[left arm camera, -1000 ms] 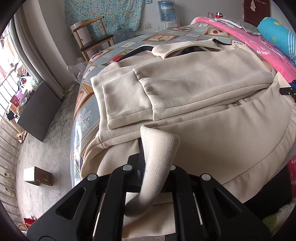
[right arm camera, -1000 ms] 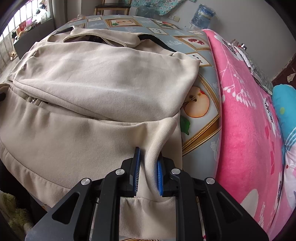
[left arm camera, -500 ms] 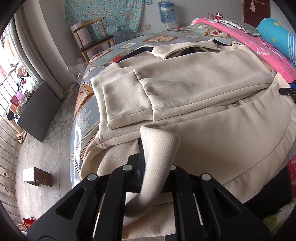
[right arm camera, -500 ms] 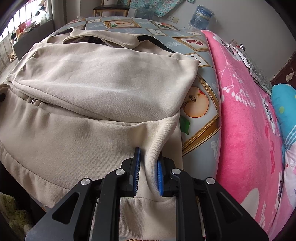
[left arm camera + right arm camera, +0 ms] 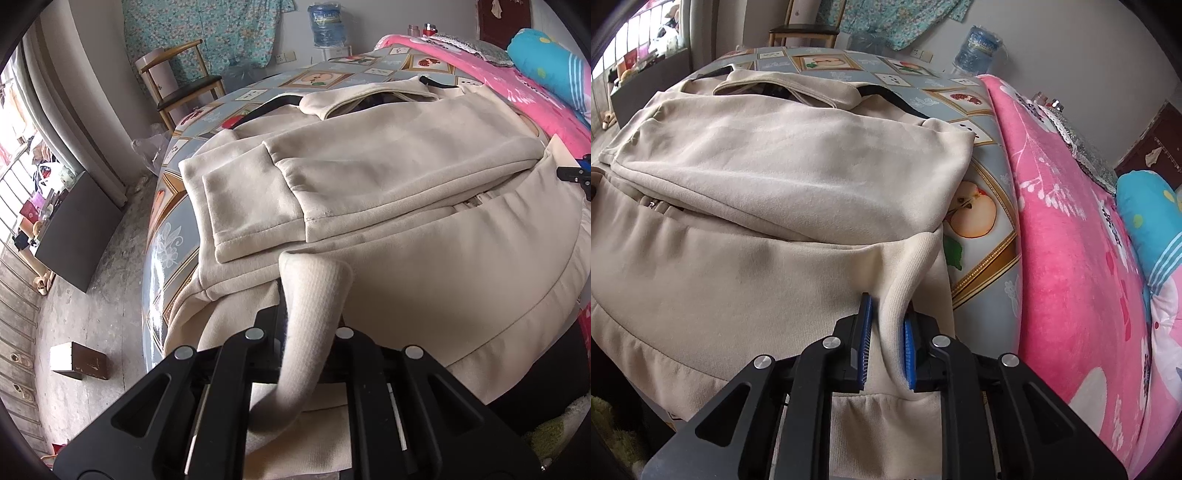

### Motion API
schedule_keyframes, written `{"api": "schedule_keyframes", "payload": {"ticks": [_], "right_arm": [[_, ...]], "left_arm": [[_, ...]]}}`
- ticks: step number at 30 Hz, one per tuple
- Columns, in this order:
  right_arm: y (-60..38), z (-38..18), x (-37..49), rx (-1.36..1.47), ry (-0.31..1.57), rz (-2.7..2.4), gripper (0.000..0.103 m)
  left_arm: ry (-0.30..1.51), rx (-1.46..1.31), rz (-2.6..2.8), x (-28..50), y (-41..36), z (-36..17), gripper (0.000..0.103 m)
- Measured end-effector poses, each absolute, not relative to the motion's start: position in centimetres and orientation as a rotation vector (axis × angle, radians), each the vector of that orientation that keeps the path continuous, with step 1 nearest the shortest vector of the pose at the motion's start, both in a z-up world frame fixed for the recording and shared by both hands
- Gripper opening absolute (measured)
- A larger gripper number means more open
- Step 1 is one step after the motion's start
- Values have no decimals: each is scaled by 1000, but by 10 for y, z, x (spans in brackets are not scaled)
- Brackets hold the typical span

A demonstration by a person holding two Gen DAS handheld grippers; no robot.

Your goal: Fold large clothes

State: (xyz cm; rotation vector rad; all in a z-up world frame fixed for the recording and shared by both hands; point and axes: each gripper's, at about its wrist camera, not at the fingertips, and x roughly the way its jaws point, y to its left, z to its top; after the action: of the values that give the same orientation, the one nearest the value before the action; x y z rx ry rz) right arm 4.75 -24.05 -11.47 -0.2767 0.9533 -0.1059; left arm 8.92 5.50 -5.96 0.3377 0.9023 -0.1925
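Note:
A large beige jacket (image 5: 388,184) lies spread on the patterned surface (image 5: 170,236), with its sleeves folded across the chest. My left gripper (image 5: 310,317) is shut on the ribbed hem (image 5: 314,288) at the jacket's near left corner, and the fabric bulges up over the fingers. In the right wrist view the same jacket (image 5: 757,177) fills the left half. My right gripper (image 5: 886,325) has a fold of the hem's right corner between its blue pads (image 5: 908,343), and its jaws are closing on it. The right gripper's tip (image 5: 576,173) shows at the left wrist view's right edge.
A pink flowered blanket (image 5: 1071,240) and a blue pillow (image 5: 1148,214) lie to the jacket's right. To the left the surface's edge drops to a concrete floor with a small box (image 5: 79,360) and a dark cabinet (image 5: 77,229). A wooden chair (image 5: 177,81) and a water bottle (image 5: 328,22) stand at the back.
The right gripper has tilted a little, so the scene in its view has slid slightly down and left. The left gripper and the jacket have kept still.

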Motion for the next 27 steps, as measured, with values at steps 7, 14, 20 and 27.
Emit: {"api": "schedule_keyframes", "payload": {"ticks": [7, 14, 20, 27], "right_arm": [[-245, -99, 25, -229, 878, -107, 7], [-246, -82, -5, -193, 797, -111, 6], [-252, -63, -32, -140, 719, -114, 6], [-255, -43, -41, -101, 645, -101, 6]], "left_arm": [[787, 433, -175, 61, 45, -45, 5], [704, 434, -170, 24, 45, -16, 4], [638, 424, -153, -5, 45, 9, 4], [579, 399, -140, -16, 47, 36, 4]]}}
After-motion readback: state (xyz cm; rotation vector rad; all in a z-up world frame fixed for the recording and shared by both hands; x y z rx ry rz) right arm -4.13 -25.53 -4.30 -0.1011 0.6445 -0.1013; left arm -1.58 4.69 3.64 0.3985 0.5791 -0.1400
